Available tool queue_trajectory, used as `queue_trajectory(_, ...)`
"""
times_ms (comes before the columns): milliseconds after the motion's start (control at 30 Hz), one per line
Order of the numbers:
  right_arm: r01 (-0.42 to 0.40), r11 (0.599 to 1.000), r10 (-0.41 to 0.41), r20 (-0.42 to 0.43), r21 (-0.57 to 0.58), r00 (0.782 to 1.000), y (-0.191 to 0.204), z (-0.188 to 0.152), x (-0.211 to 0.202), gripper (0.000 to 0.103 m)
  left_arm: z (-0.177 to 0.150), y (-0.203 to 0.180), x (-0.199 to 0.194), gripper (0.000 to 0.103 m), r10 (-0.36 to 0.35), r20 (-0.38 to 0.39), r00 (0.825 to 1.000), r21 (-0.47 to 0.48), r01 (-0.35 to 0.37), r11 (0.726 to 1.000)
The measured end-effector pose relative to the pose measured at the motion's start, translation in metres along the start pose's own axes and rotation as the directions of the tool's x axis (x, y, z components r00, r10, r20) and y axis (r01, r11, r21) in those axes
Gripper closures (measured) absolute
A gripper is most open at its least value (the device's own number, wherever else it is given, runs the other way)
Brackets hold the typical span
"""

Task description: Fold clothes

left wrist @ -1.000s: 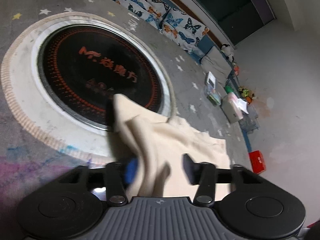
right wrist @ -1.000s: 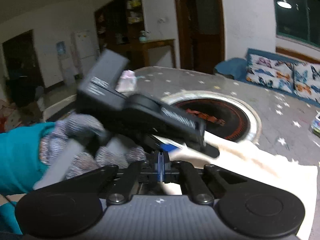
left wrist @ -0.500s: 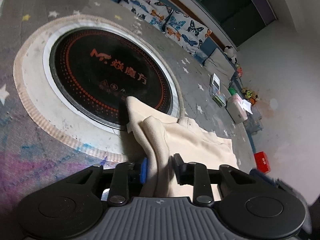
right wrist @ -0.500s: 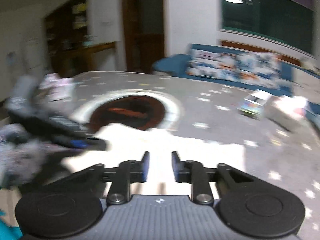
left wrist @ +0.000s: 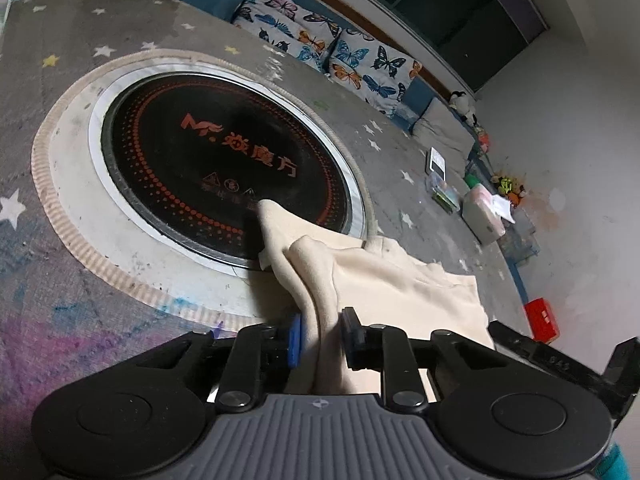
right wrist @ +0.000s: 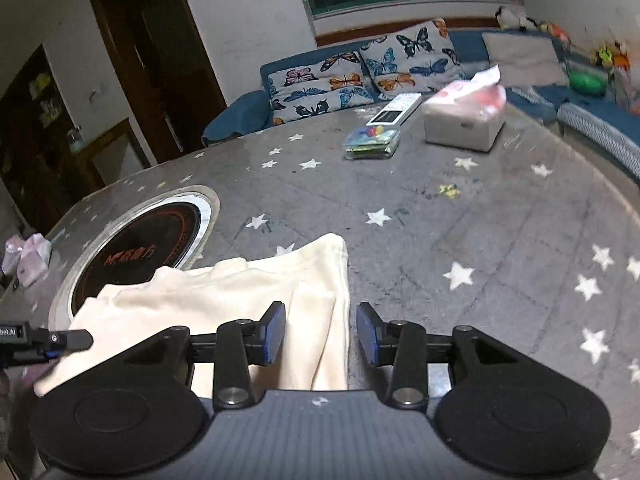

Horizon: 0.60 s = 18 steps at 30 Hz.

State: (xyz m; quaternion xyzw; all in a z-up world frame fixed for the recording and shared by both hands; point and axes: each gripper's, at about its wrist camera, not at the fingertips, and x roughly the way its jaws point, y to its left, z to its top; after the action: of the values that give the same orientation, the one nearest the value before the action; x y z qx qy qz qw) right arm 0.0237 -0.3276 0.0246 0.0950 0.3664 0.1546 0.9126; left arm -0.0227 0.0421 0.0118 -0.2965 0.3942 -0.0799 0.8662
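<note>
right claw (right wrist: 321, 334) now off the rumpled cream garment (right wrist: 224, 296), opening; left claw (left wrist: 320, 340) closing on it

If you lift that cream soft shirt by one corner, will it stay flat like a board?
Probably not. The cream fleecy shirt already bunches into folds between the closing left gripper, so it would likely droop. It looks light and not slippery on the grey star-patterned tablecloth.

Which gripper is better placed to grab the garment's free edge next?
Right. The right gripper has opening jaws straddling the cream garment's edge; the left gripper is closing on a bunched fold.
</note>
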Motion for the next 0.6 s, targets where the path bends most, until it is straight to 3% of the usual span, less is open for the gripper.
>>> queue_trajectory(433, -0.024, 0.999, 0.025, -0.003, 0.045, 1.0, 0.002, 0.002, 0.016, 0.069, 0.005, -0.023, -0.003, 0.086, 0.028, 0.03, 0.999, 0.115, -0.031, 0.993)
queue_trajectory(500, -0.045, 0.998, 0.045, -0.008, 0.043, 0.999, 0.003, 0.001, 0.017, 0.088, 0.004, -0.024, -0.002, 0.086, 0.039, 0.032, 0.999, 0.126, -0.042, 0.991)
queue_trajectory(600, -0.065, 0.997, 0.065, 0.021, 0.043, 0.998, 0.005, 0.0, 0.01, 0.093, 0.003, -0.029, -0.002, 0.087, 0.05, 0.04, 0.998, 0.147, -0.055, 0.988)
